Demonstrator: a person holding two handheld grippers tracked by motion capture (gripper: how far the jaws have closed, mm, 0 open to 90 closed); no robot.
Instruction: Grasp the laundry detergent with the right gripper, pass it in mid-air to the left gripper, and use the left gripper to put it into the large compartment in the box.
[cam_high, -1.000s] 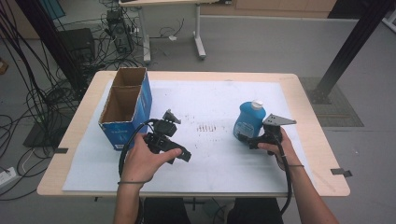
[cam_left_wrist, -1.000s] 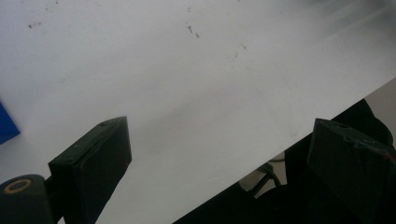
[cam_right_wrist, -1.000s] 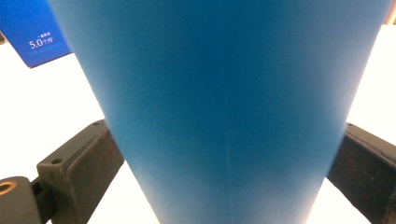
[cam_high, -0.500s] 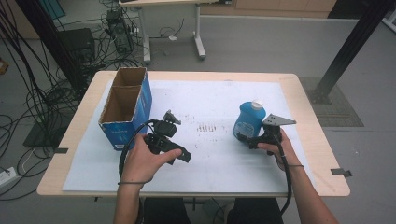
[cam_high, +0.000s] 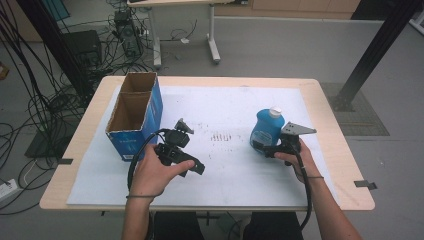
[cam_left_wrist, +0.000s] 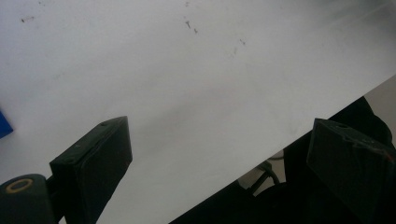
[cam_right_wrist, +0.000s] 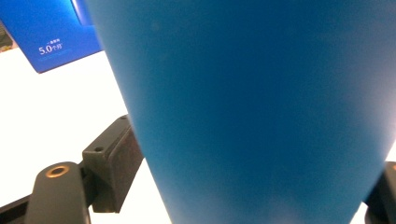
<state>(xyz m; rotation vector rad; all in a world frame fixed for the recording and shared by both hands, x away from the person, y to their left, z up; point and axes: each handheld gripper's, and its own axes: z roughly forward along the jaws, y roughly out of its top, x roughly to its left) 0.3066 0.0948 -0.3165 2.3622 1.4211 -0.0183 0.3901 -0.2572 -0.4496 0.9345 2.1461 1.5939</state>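
The right gripper (cam_high: 266, 148) has just been closing its jaws onto the upright blue plastic bottle (cam_high: 266, 129); squeeze squarely before lifting. The left gripper (cam_left_wrist: 219, 168) rests with jaws wide, empty.

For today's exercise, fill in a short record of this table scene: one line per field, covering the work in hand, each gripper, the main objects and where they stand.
Work in hand: grasping the blue bottle
Right gripper: at the bottle's base; its jaws have just been closing, the bottle between them and the left pad against its side
Left gripper: jaws open, nothing between them, above the white sheet
Bottle: upright on the sheet, white cap on top, right of centre
Cardboard box: blue-sided, open top, two compartments, at the sheet's left edge
Table: light wood, covered by the sheet
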